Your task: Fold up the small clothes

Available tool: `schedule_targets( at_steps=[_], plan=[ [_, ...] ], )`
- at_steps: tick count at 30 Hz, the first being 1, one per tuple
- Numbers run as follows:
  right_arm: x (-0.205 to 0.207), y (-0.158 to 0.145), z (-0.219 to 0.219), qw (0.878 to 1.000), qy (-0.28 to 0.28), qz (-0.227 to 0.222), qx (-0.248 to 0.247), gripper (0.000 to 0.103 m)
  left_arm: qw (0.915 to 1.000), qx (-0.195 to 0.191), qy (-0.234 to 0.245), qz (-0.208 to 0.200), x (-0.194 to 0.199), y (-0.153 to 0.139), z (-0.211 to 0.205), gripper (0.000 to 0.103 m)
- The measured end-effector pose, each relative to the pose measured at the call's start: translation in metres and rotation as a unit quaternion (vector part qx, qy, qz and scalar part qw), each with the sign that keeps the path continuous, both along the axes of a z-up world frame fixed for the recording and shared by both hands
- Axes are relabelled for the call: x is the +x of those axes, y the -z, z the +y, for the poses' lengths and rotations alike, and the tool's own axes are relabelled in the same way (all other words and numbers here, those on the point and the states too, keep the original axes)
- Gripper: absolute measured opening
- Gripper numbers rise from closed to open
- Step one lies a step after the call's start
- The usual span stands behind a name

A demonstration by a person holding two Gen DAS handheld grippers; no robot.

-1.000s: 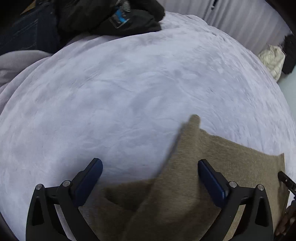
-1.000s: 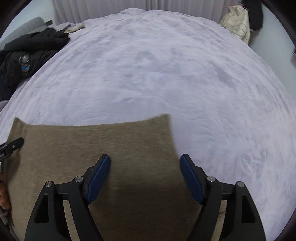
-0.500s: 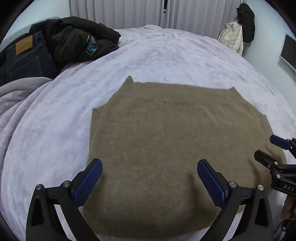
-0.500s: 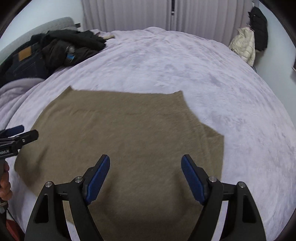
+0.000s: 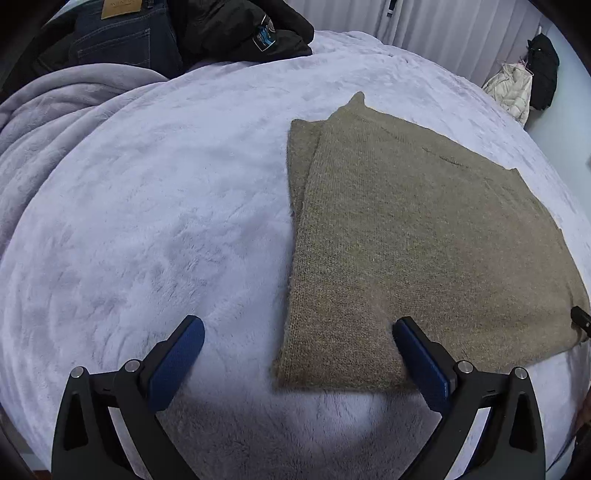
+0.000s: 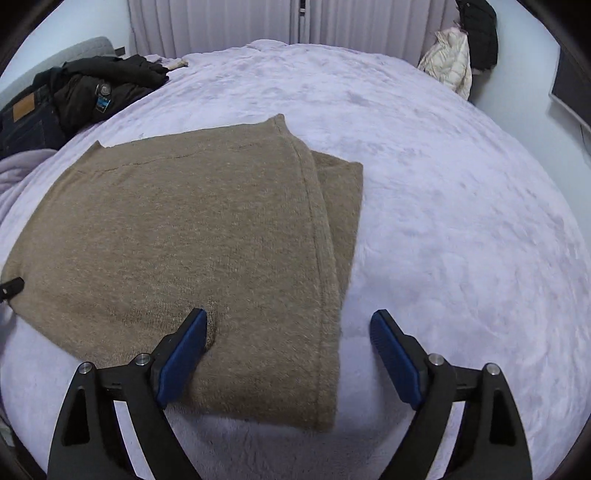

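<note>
A tan knitted garment lies flat and folded on the pale lilac bedspread; a narrower under-layer shows along its left edge. My left gripper hovers open over its near left corner, nothing between the blue pads. In the right wrist view the same garment fills the left half, an under-layer sticking out on its right side. My right gripper hangs above the garment's near right corner. Its jaws are opening and the pads press on nothing. A tip of each gripper shows at the edge of the other's view.
Dark jeans and a black jacket are heaped at the far left of the bed, beside a bunched grey blanket. A cream coat and a dark one hang by the curtains at the far right.
Both grippers have pulled back and apart from the garment's middle toward its near corners. The garment now lies flat, more of it and of the room showing.
</note>
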State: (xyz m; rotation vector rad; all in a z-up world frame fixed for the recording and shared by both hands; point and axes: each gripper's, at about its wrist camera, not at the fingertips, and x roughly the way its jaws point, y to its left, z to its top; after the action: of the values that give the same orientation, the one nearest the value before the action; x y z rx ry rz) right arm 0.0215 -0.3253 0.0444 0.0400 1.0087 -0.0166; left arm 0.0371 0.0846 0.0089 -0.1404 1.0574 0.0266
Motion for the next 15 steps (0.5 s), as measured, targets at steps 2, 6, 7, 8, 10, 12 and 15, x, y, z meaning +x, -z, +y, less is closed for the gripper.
schedule_targets(
  at_steps=[2,6,7,8,10,12,15],
  plan=[
    [-0.004,-0.006,-0.001,1.000,0.017,-0.001,-0.014,0.090,0.9999,0.012,0.001,-0.010,-0.005,-0.010,-0.006,0.103],
    [-0.014,-0.031,0.014,0.998,0.024,-0.039,-0.050,0.090,0.9985,0.041,0.015,-0.032,-0.004,-0.027,-0.026,0.103],
    [-0.014,-0.036,0.018,0.998,0.018,-0.044,-0.050,0.090,0.9984,0.042,0.017,-0.032,-0.001,-0.028,-0.030,0.103],
    [-0.013,-0.039,0.024,0.998,0.011,-0.047,-0.050,0.090,0.9984,0.041,0.020,-0.032,0.002,-0.028,-0.034,0.103],
    [-0.007,-0.041,0.038,0.997,-0.004,-0.048,-0.060,0.090,0.9985,0.039,0.023,-0.030,0.006,-0.028,-0.041,0.103],
    [0.002,-0.040,0.052,0.997,-0.014,-0.045,-0.065,0.090,0.9984,0.040,0.024,-0.033,0.012,-0.030,-0.048,0.103],
    [0.016,-0.036,0.076,0.996,-0.034,-0.042,-0.064,0.090,0.9980,0.041,0.029,-0.039,0.023,-0.035,-0.061,0.103]
  ],
)
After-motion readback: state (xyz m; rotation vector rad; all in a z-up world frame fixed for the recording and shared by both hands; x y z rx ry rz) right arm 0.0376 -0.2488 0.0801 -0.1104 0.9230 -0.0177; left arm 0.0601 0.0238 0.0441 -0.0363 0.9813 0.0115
